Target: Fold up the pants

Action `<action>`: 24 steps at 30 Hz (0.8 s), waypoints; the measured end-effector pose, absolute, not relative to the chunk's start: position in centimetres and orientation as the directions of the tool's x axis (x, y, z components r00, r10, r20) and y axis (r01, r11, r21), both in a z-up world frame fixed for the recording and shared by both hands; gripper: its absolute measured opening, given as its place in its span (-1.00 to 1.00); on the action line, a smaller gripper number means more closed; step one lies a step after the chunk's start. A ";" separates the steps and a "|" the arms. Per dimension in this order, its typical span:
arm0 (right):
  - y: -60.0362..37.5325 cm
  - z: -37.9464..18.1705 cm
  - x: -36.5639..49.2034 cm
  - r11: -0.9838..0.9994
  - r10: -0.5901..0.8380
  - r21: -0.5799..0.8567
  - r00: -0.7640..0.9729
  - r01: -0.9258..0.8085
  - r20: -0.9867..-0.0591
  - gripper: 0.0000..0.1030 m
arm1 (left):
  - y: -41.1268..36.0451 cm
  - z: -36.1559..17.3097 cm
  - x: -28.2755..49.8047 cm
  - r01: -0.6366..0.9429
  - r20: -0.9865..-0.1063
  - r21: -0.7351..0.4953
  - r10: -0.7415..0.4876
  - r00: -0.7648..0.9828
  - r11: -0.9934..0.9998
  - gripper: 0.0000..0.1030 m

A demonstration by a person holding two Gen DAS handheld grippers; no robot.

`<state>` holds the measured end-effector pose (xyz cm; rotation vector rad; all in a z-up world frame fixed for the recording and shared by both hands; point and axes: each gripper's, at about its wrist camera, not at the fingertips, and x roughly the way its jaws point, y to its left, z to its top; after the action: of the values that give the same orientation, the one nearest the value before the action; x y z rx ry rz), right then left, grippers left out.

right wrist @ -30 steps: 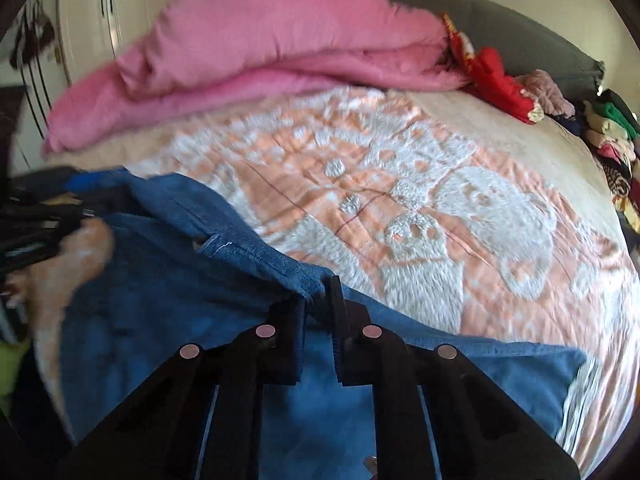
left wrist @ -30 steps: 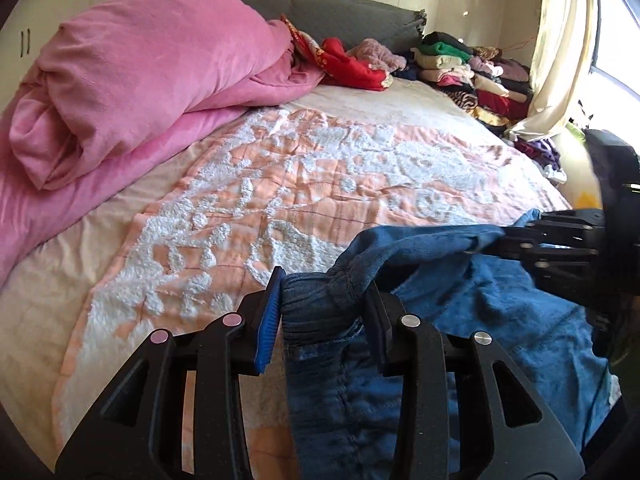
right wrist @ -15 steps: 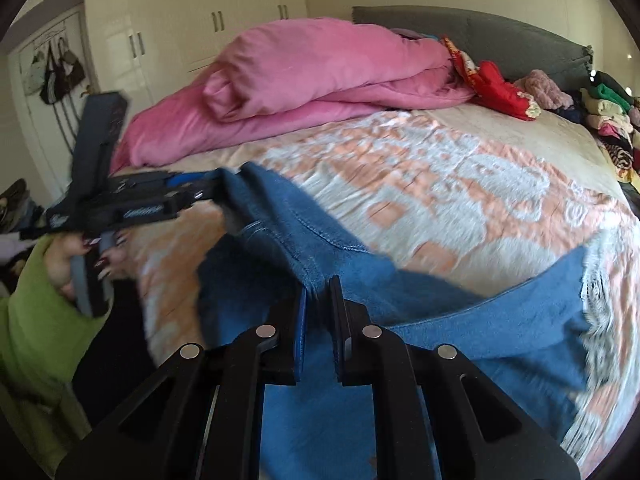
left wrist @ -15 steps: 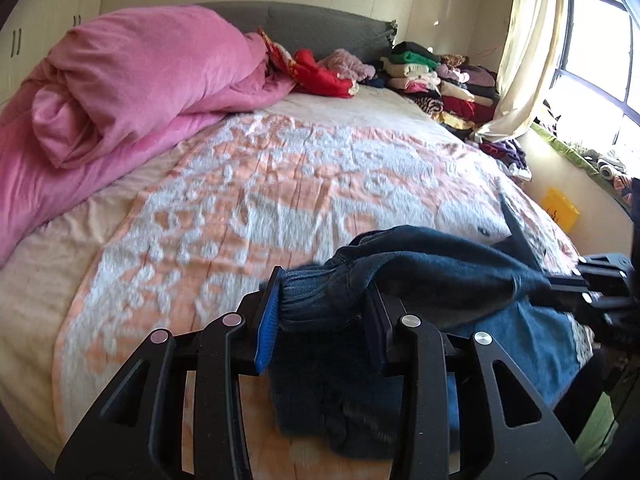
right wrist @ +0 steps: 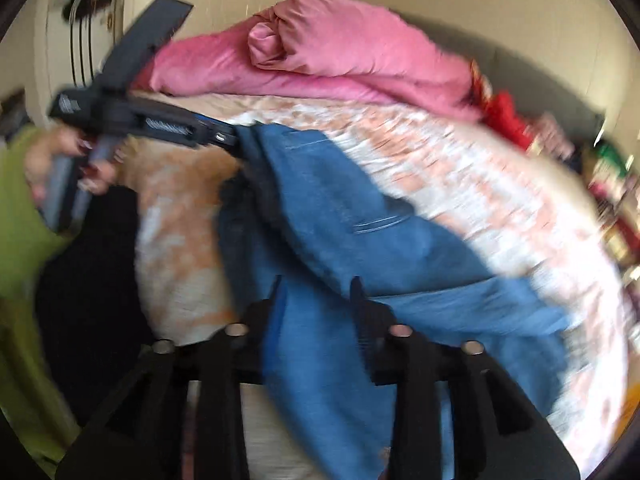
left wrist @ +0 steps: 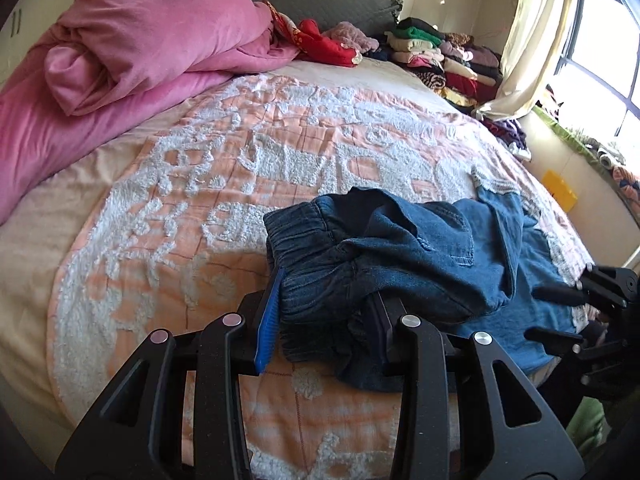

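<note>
Across the bed (left wrist: 200, 184), left claw (left wrist: 324, 320) pinches the jeans (left wrist: 420, 256) waistband for folding; right claw (right wrist: 316, 300) gapes, released.

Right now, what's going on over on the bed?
A person is folding a pair of blue denim pants on the bed's peach-and-white blanket, working a handheld gripper in each hand. The left gripper is clamped on the bunched elastic waistband. The right gripper stands open with denim between its fingers. The pants lie crumpled and partly doubled over, not yet neatly folded.
</note>
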<state>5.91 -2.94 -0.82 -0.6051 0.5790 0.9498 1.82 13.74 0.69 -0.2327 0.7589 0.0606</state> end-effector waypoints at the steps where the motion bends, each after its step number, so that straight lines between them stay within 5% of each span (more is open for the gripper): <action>1: -2.8 -1.0 5.9 0.437 0.550 -0.258 0.483 -0.862 -0.682 -0.20 | 13.7 0.8 1.8 -0.140 -0.686 -0.189 -0.029 0.727 0.972 -0.44; 2: -2.6 -1.3 6.0 0.426 0.536 -0.296 0.502 -0.855 -0.679 -0.06 | 13.7 0.9 1.8 -0.141 -0.684 -0.191 -0.029 0.729 0.971 -0.44; 6: -0.7 -3.5 7.3 0.365 0.452 -0.473 0.597 -0.802 -0.663 -0.02 | 13.4 1.3 1.7 -0.141 -0.682 -0.190 -0.027 0.731 0.972 -0.44; 7: -0.4 -3.6 7.7 0.361 0.449 -0.486 0.605 -0.796 -0.657 -0.20 | 13.4 1.3 1.7 -0.142 -0.684 -0.188 -0.026 0.729 0.972 -0.44; 8: -0.2 -3.7 8.2 0.361 0.448 -0.482 0.602 -0.798 -0.661 -0.98 | 13.4 1.3 1.8 -0.144 -0.687 -0.187 -0.024 0.727 0.972 -0.44; 15: -3.2 0.0 7.6 0.403 0.594 -0.165 0.395 -0.900 -0.701 -0.97 | 13.5 0.8 1.6 -0.142 -0.708 -0.164 -0.017 0.706 0.976 -0.44; 21: -2.2 -3.9 5.6 0.382 0.546 -0.107 0.318 -0.918 -0.775 -0.96 | 13.5 -1.8 1.7 -0.159 -0.772 -0.139 -0.006 0.636 0.977 -0.38; 24: -1.8 -5.8 5.9 0.391 0.525 -0.045 0.263 -0.919 -0.809 -0.89 | 14.1 -2.8 1.1 -0.186 -0.794 -0.151 -0.008 0.607 0.971 -0.11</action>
<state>5.89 -1.75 -5.75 -0.5852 0.8054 1.0558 1.05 14.09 -2.76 -0.2283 0.9144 0.1041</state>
